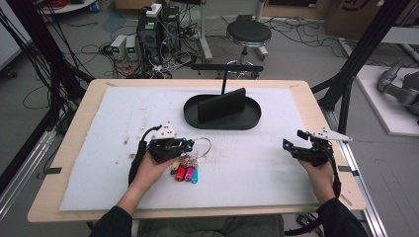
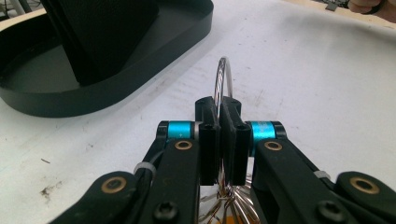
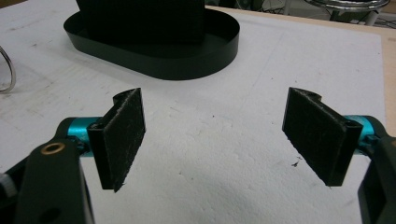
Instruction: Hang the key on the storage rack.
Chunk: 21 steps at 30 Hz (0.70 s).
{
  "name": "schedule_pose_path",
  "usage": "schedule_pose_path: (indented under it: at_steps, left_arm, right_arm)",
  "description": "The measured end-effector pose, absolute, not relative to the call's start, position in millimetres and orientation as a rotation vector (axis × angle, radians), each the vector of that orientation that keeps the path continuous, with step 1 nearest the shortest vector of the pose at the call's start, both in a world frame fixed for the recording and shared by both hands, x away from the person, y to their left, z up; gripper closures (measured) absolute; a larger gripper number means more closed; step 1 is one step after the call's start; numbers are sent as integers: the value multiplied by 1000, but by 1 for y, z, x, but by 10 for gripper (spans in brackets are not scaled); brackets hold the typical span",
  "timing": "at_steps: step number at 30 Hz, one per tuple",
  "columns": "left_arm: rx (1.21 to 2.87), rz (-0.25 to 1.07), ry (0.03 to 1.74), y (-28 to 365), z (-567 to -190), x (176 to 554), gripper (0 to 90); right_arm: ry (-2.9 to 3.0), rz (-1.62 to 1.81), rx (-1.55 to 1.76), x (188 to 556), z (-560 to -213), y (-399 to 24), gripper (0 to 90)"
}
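A large metal key ring (image 1: pixel 203 144) lies on the white mat with several coloured tags (image 1: pixel 186 173) bunched at its near end. My left gripper (image 1: pixel 190 144) is shut on the ring; in the left gripper view the pads (image 2: pixel 210 140) pinch the wire of the key ring (image 2: pixel 223 74), which arcs up beyond them. My right gripper (image 1: pixel 293 138) rests on the mat at the right, open with nothing between its pads (image 3: pixel 122 135). An edge of the key ring (image 3: pixel 10 70) shows at far left in the right gripper view.
A black oval tray (image 1: pixel 222 124) with an upright black slab (image 1: pixel 222 106) stands on the white mat (image 1: pixel 257 168) behind both grippers. A wooden table rim (image 1: pixel 316 113) borders the mat. A stool (image 1: pixel 248 33) and cables lie on the floor beyond.
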<state>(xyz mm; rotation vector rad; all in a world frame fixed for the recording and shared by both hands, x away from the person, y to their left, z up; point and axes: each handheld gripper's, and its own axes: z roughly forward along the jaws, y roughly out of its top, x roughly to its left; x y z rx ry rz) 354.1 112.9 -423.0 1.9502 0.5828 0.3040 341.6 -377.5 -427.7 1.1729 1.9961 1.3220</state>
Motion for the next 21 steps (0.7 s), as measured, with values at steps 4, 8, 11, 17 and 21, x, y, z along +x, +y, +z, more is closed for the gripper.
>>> schedule_pose_path:
  at_steps: [4, 8, 11, 17, 21]
  left_arm:
    - [1949, 310, 555, 112, -421, 352, 860]
    - [1921, 315, 536, 112, -417, 350, 860]
    - [1904, 325, 517, 113, -412, 349, 861]
    - [1868, 331, 501, 114, -405, 345, 863]
    - [1850, 340, 494, 115, -399, 344, 863]
  right_arm:
    - [1997, 1321, 1171, 342, -428, -378, 219]
    - [1992, 1323, 1175, 341, -428, -378, 219]
    - [1992, 1324, 1170, 342, -428, -378, 219]
    - [1996, 1319, 1168, 342, -428, -377, 219]
    - [1999, 1320, 1168, 342, -428, -377, 219]
